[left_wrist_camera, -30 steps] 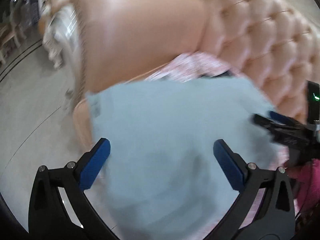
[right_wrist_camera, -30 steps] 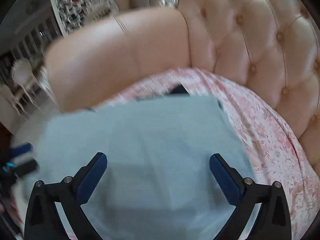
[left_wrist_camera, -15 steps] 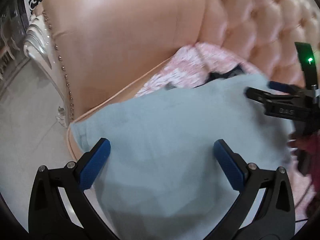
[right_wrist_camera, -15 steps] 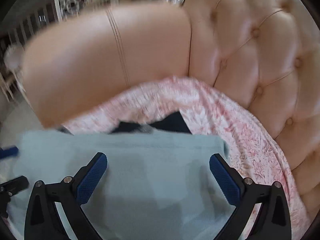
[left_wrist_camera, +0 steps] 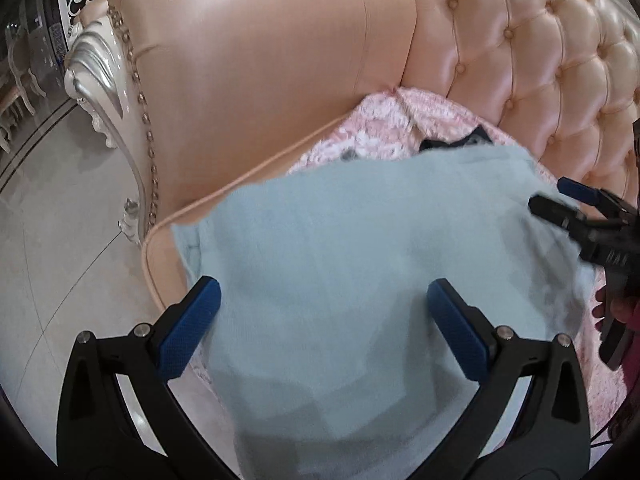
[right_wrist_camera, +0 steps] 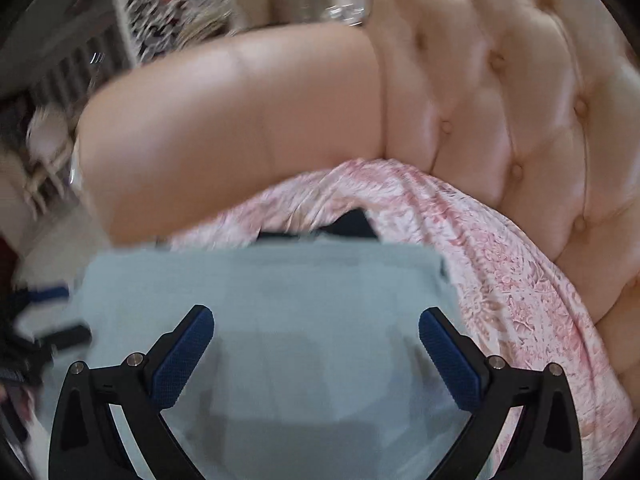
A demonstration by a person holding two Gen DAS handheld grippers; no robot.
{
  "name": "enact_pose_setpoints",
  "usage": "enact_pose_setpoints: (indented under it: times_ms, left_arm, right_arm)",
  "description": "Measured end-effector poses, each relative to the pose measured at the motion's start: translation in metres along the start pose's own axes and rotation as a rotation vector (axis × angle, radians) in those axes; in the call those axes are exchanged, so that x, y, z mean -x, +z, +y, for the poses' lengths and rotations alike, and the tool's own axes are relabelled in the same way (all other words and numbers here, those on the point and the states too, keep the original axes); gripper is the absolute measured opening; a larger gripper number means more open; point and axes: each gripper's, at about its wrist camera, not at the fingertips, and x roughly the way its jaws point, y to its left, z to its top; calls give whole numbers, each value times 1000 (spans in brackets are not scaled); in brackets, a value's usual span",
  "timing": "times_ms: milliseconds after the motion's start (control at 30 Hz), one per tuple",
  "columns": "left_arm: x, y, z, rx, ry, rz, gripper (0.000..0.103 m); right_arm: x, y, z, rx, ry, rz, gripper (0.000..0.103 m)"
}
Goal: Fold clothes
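Soft, even daylight fills both fisheye views, glare streaking the glossy sofa armrest point(left_wrist_camera: 260, 92) and tufted backrest point(left_wrist_camera: 540, 60), faint shadows falling on the blue cloth point(left_wrist_camera: 360, 280), the right view motion-blurred throughout, and black vignetting bending every edge

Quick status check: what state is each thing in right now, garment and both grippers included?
Light blue garment: lying spread on the pink patterned cover, not gripped.
Dark garment: mostly hidden beneath the blue one, edge showing.
Left gripper: open, over the blue garment.
Right gripper: open, over the blue garment.
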Motion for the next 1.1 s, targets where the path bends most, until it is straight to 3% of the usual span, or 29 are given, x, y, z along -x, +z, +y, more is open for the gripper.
enact_pose_setpoints:
  times_ms: [100, 267, 333, 400, 433, 533, 600, 667, 800, 900, 967, 1100]
  left_arm:
    - [-4, -1, 1, 4, 3, 4, 103]
    - [-2, -4, 4, 7, 15, 5, 103]
    - [-4, -5, 4, 13, 14, 6, 103]
    - [-3, -6, 4, 15, 19, 5, 103]
    - [0, -8, 4, 13, 20, 3, 103]
    - [20, -20, 8, 1, 0, -16, 103]
    - [37, -38, 9, -12, -17, -39, 103]
    - [44, -58, 11, -15, -27, -43, 103]
    - [25, -96, 29, 43, -55, 32, 103]
    - [31, -103, 38, 64, -72, 32, 103]
    - [42, -104, 38, 46, -47, 26, 103]
    - [96, -108, 30, 5, -9, -86, 103]
  right_arm:
    - [-17, -11, -8, -3, -4, 63, 103]
    - [20, -15, -29, -145, -50, -24, 103]
    - [28, -20, -11, -62, -16, -35, 103]
    - [28, -32, 11, 73, -11, -5, 103]
    - [23, -41, 11, 81, -3, 22, 103]
    - [22, -58, -15, -69, 13, 46, 103]
    - [38, -61, -23, -133, -24, 17, 103]
    - [55, -67, -17, -132, 7, -21, 103]
    - [35, -88, 5, -21, -2, 81, 103]
    - [23, -100, -10, -115, 47, 139, 103]
    - [40, -106, -11, -202, 129, 103, 103]
    - [78, -119, -7, -378, 318, 12, 103]
